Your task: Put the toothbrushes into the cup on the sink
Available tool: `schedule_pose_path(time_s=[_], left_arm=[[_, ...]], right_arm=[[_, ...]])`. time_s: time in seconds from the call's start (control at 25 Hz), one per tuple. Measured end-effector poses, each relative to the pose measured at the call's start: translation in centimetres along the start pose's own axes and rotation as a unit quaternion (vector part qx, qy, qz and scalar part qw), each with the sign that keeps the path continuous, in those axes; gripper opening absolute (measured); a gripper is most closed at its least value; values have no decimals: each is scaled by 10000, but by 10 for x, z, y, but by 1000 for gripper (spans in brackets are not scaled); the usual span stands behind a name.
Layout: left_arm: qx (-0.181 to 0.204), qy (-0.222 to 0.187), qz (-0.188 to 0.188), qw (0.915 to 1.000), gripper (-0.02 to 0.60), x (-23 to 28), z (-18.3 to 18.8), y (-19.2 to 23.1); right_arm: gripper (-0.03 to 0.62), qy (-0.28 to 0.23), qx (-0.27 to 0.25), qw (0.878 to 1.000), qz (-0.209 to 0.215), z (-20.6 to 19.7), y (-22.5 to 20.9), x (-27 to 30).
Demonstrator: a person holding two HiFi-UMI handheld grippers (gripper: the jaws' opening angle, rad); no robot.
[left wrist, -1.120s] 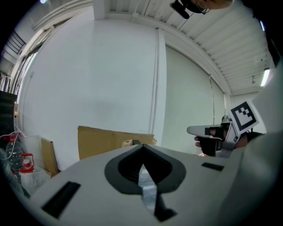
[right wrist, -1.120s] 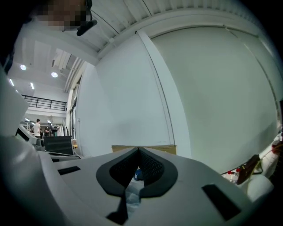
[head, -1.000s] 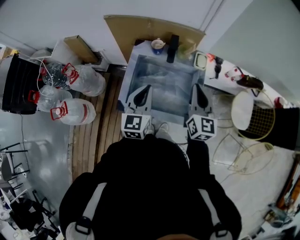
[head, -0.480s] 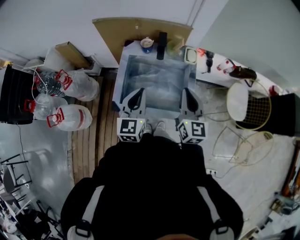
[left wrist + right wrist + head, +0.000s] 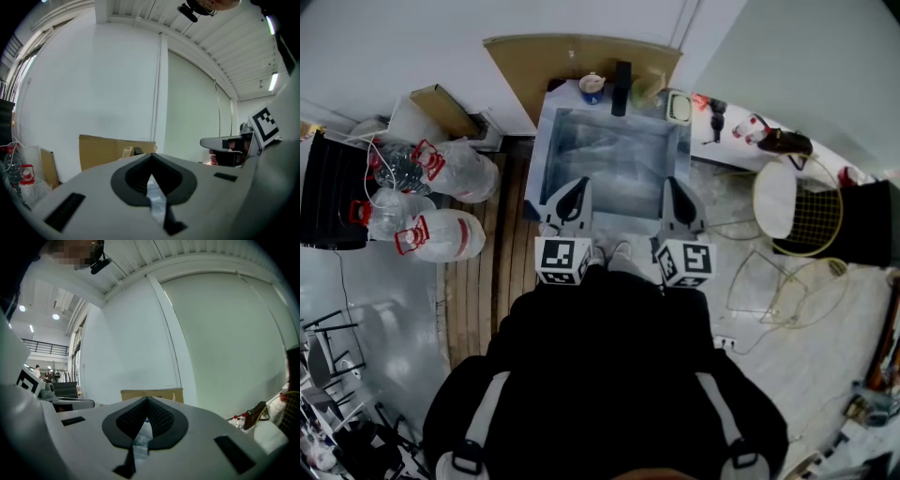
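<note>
Cup, white with a blue base, stands upright on the far rim of the sink, well ahead of the left tool. What it holds is too small to tell, and so are the toothbrushes. A dark bottle stands just right of it. Both tools hover over the sink's near rim and point at the far wall. The left tool is clenched on nothing, and so is the right tool. Clear jugs lie on the floor, left of the left tool.
</note>
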State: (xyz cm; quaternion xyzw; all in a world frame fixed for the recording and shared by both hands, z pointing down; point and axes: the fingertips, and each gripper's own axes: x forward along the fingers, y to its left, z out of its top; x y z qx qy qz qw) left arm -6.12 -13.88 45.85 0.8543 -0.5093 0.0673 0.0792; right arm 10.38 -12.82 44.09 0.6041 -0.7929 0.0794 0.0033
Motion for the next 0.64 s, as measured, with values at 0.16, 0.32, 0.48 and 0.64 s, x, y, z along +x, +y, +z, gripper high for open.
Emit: schedule_pose_path(time_s=[0.16, 0.32, 0.48, 0.64], left_arm=[[-9, -7, 45, 10000, 2, 0, 1, 2], [-27, 9, 67, 10000, 2, -4, 1, 2], [-2, 32, 64, 10000, 2, 2, -1, -1], [9, 30, 58, 10000, 2, 5, -2, -2]], right_arm=[[2, 0, 58, 10000, 36, -1, -1, -2], [3, 30, 78, 10000, -3, -2, -3, -7], [3, 14, 132, 9999, -37, -2, -9, -6], [3, 2, 176, 9998, -18, -4, -10, -3]])
